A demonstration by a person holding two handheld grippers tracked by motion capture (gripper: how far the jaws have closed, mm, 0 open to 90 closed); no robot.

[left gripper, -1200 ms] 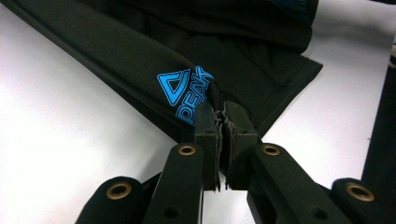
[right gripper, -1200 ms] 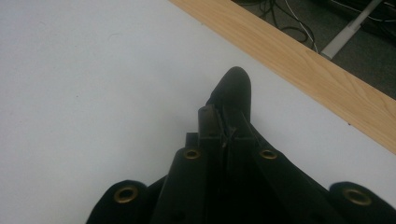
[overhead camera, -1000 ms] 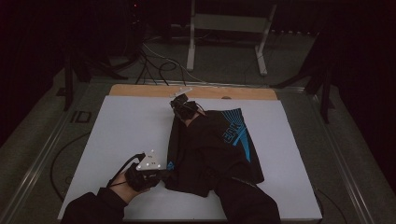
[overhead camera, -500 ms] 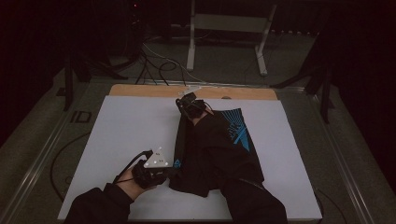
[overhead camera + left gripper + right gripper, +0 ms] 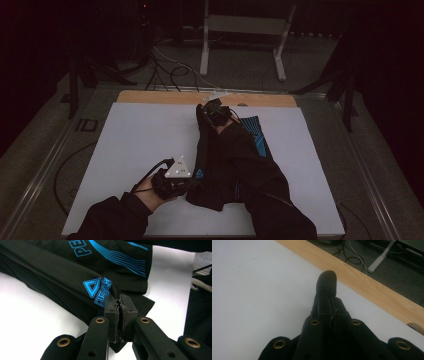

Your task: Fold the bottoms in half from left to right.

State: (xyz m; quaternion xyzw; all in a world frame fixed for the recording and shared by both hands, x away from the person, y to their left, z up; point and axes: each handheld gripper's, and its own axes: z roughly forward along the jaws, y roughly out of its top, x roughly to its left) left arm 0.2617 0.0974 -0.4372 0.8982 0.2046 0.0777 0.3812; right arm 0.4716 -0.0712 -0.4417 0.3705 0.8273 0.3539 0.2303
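1. At the near left, my left gripper point(image 5: 192, 183) has its jaws pinching the near edge of the black garment point(image 5: 235, 160), just beside the blue logo point(image 5: 98, 291).
2. The garment lies lengthwise down the middle of the white table point(image 5: 130, 140), from near edge to far side.
3. At the far end, right of centre, my right gripper point(image 5: 214, 111) has its jaws pressed on a dark fold of the same cloth, near the wooden strip point(image 5: 150, 96).
4. To fold well, I judge both pinches must stay firm while I carry the edge over evenly, keeping the cloth taut between them.
5. Compared with half a second ago, the right gripper sits farther right and the fold covers more of the blue print.
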